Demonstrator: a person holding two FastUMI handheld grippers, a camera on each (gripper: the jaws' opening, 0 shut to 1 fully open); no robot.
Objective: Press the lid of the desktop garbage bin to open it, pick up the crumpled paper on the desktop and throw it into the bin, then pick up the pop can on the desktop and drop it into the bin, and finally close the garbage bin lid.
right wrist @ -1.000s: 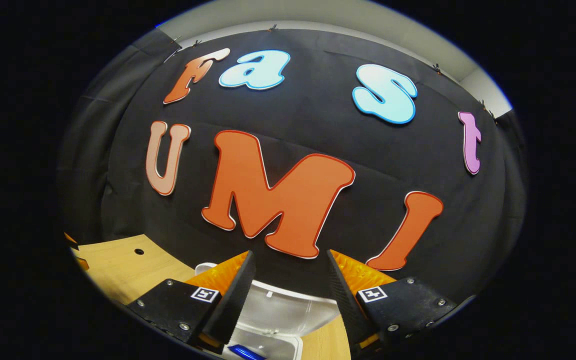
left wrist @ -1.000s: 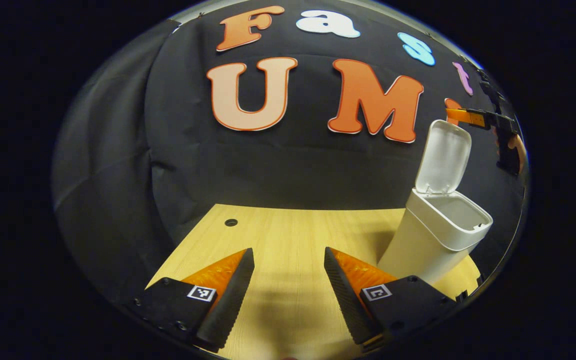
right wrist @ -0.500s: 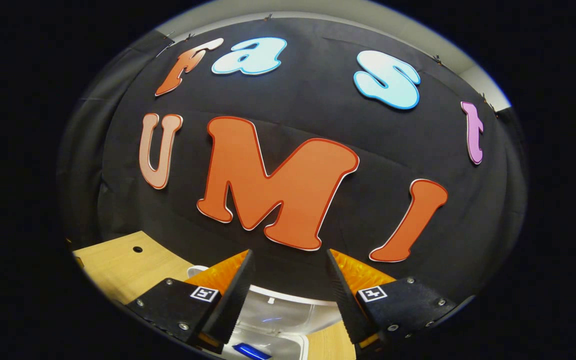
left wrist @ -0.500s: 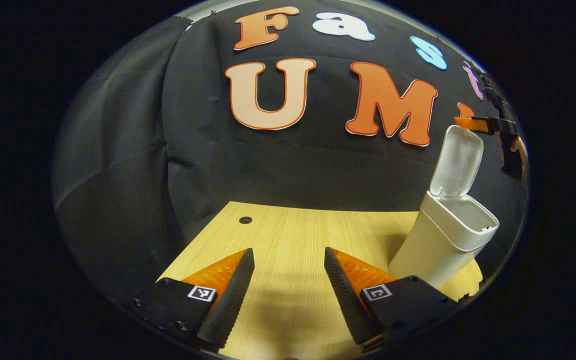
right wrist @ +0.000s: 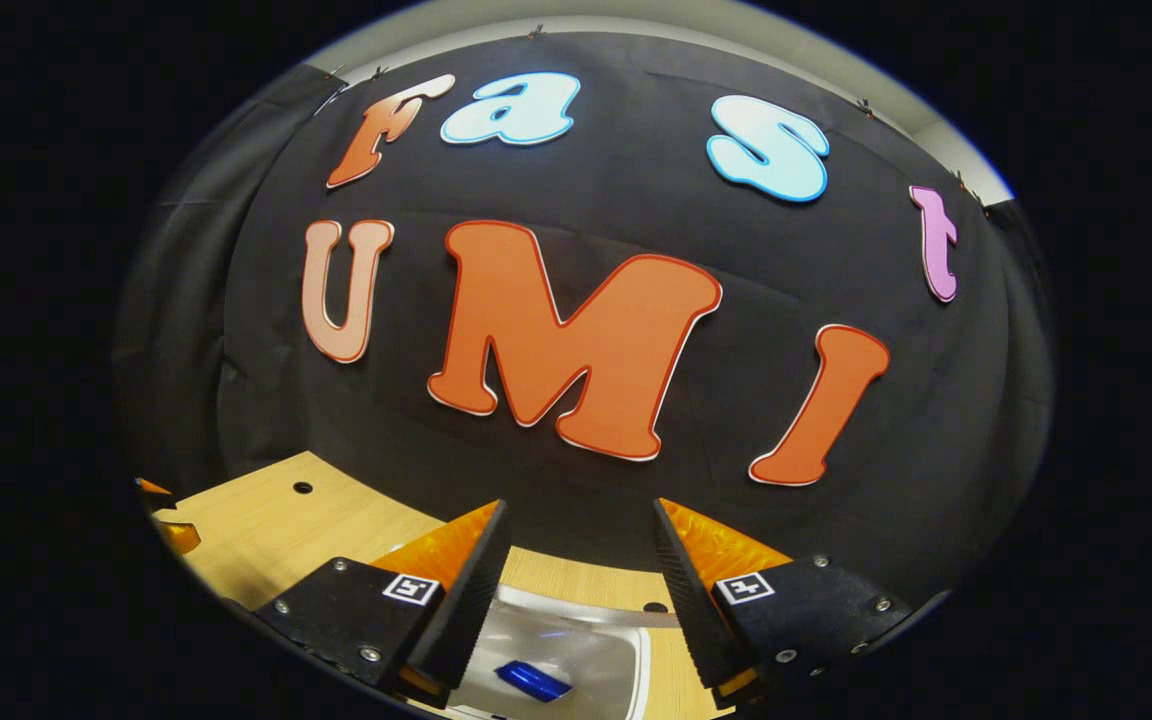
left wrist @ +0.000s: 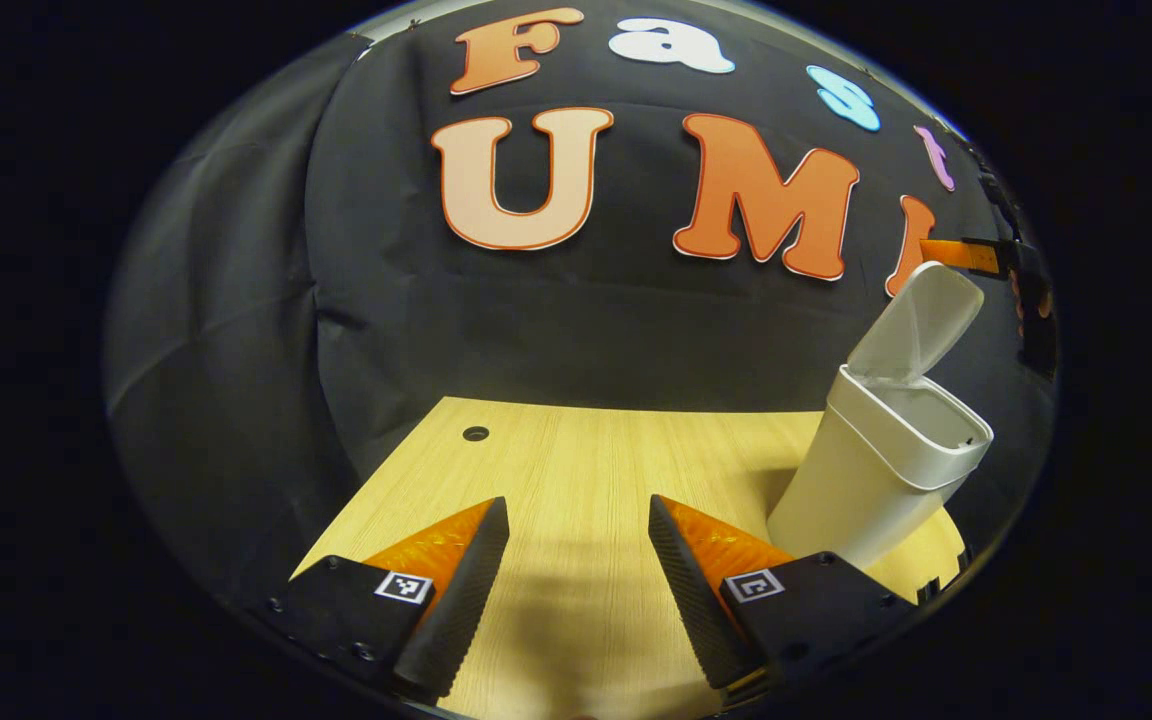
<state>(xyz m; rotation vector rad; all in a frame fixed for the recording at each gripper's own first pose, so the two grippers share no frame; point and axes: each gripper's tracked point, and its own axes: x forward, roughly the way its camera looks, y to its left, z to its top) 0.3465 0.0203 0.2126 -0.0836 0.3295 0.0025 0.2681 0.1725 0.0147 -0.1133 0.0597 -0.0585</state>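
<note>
- Pale wood desktop (left wrist: 576, 470) runs back to the black cloth wall (left wrist: 536, 320), and nothing lies loose on the part of it seen from the left gripper view.
- White garbage bin (left wrist: 866, 490) stands at the right of that view, its lid (left wrist: 916, 320) tilted about halfway over the mouth, neither upright nor shut.
- From the right gripper view the bin's inside (right wrist: 576, 660) shows just below the fingers, with a small blue object (right wrist: 533, 680) lying in it; it may be the pop can, but the view is too cramped to be sure.
- Right gripper (right wrist: 576, 590) sits directly above the bin with its 2 fingers spread and nothing between them; its far end also shows in the left gripper view, just beside the lid's upper edge (left wrist: 986, 258).
- Left gripper (left wrist: 576, 590) hovers low over bare desktop, well apart from the bin, fingers apart and empty.
- Judged from this, the closing step is in hand: push down on the lid's free edge, not near the hinge, following it steadily until it seats, and keep the force vertical so the light bin does not tip or slide.
</note>
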